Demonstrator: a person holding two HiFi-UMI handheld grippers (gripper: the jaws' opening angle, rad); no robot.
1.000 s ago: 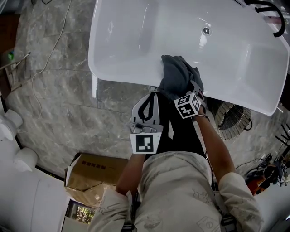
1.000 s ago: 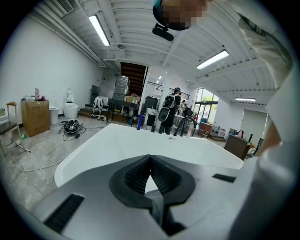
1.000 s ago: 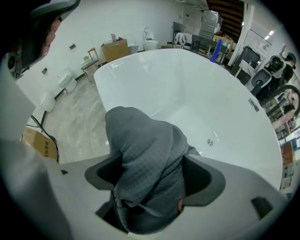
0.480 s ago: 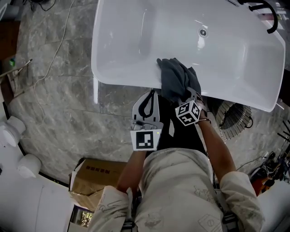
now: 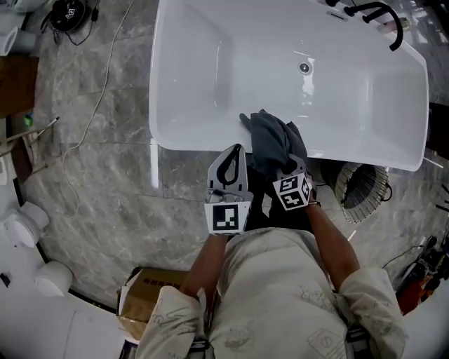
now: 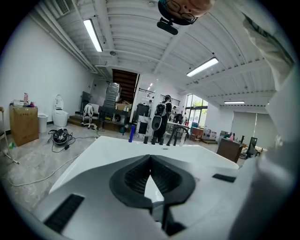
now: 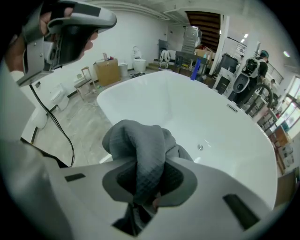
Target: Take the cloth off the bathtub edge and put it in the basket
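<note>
Right gripper (image 5: 283,166) at the near rim of the bathtub (image 5: 203,63): its jaws have just been closing and now pinch the grey cloth (image 5: 270,137), which rises in a bunch from between them. The cloth sits over the tub's near rim, about midway along it; whether it touches the rim cannot be told. Left gripper (image 5: 236,150) just beside the right one, outside the tub's near rim, jaws pressed together at the tips with nothing between them. Wire basket (image 5: 361,191) on the floor outside the same rim, toward the end with the black faucet (image 5: 372,14), apart from the cloth.
</note>
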